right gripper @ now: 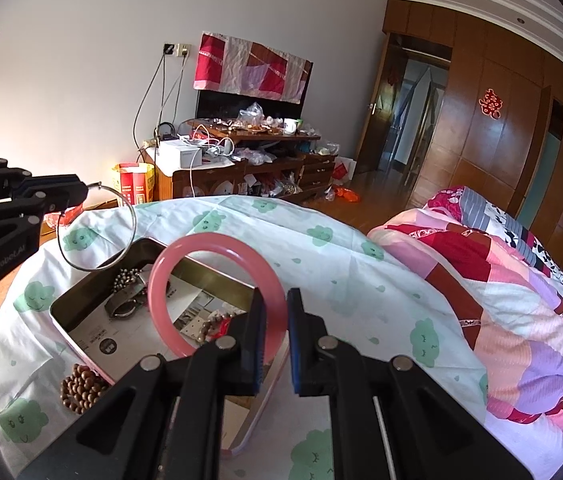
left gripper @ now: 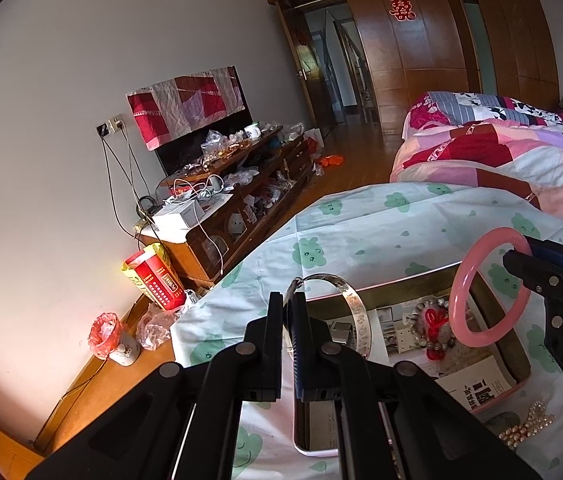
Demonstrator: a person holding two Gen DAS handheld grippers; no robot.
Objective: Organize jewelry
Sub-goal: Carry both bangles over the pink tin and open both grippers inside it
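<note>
Bed sheet (left gripper: pixel 361 224) carries an open tin (left gripper: pixel 517 364) with beaded bracelets (left gripper: pixel 429 332) inside, left claw (left gripper: pixel 288 312) clamped on silver bangle (left gripper: pixel 355 308) above it; right-wrist view: right claw (right gripper: pixel 275 320) grips pink bangle (right gripper: pixel 161 280) over tin.

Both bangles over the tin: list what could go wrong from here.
1. The left gripper pinches the silver bangle only at its thin rim, so it could swivel or slip out.
2. The pink bangle hangs from the right gripper by one edge above the tin; dropped, it might strike the watch or beads inside.
3. The two rings hang close and might knock together.
</note>
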